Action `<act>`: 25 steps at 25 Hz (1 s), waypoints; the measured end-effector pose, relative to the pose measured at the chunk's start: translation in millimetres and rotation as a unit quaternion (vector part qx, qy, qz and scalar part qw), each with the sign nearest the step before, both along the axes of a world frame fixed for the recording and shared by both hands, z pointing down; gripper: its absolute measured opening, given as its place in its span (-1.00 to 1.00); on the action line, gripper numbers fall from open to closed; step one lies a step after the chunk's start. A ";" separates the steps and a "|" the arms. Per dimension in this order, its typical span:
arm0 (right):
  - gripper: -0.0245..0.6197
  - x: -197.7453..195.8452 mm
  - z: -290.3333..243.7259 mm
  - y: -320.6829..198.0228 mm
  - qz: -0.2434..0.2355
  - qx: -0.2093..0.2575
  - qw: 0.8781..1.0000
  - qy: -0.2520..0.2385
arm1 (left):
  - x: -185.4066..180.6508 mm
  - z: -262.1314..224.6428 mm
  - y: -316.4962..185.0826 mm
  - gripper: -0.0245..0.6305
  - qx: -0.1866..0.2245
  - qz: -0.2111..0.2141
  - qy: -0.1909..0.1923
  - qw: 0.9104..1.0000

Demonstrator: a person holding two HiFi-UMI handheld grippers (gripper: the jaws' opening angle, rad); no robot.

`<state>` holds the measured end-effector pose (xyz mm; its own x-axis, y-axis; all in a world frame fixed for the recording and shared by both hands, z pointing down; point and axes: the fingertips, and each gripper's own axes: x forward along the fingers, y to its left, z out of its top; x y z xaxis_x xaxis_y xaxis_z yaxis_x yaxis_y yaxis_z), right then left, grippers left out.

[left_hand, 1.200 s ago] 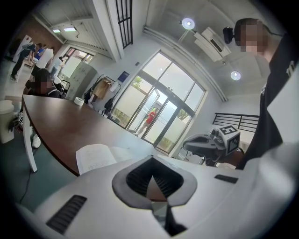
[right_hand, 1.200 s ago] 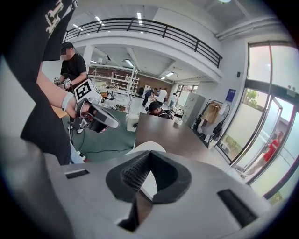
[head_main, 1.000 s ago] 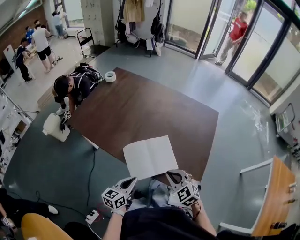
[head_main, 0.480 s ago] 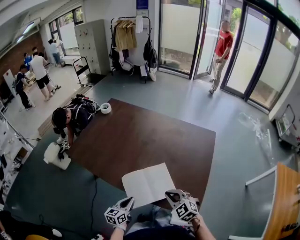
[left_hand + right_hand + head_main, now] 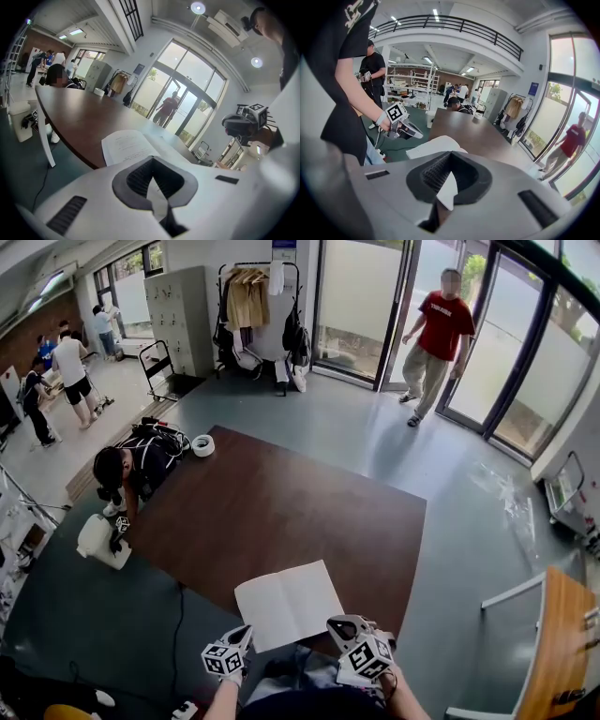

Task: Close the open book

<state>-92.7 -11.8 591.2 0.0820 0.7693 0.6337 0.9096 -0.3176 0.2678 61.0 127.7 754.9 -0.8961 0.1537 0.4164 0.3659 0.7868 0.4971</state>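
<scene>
The open book [image 5: 286,604] lies flat with white pages up at the near edge of the brown table [image 5: 281,502]. My left gripper [image 5: 246,632] hangs just off that edge, below the book's left page, and is shut on nothing. My right gripper [image 5: 339,622] is by the book's lower right corner, apart from it, also shut and empty. In the left gripper view the book [image 5: 129,145] shows beyond the shut left gripper [image 5: 153,174]. The right gripper view shows the book [image 5: 436,145] past the right gripper [image 5: 449,173], with the left gripper [image 5: 401,126] beside it.
A person [image 5: 127,470] crouches at the table's far left side by a white container [image 5: 98,542]. A tape roll [image 5: 202,445] sits at the far left corner. A person in red [image 5: 436,329] walks by the glass doors. A wooden desk [image 5: 553,634] stands at right.
The head view has lifted, so both grippers sit lower in it; they stay shut near the table's edge. The person in red has come in through the doors. The book lies unchanged.
</scene>
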 end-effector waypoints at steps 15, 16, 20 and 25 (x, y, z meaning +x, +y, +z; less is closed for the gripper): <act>-0.96 -0.6 2.4 -0.2 -0.015 0.027 0.999 -0.018 | 14.1 81.2 5.5 -0.92 0.058 -0.020 0.067 0.996; -0.96 -0.1 2.5 -0.8 -0.016 0.028 0.999 -0.018 | 15.3 87.5 4.2 -0.92 0.062 -0.020 0.071 0.995; -0.96 -0.3 4.7 -8.2 -0.015 0.028 0.999 -0.026 | 19.7 110.3 1.6 -0.92 0.064 -0.021 0.080 0.995; -0.96 4.3 14.6 -4.8 -0.015 0.014 0.999 -0.042 | 20.6 130.4 25.7 -0.92 0.034 -0.028 0.058 0.997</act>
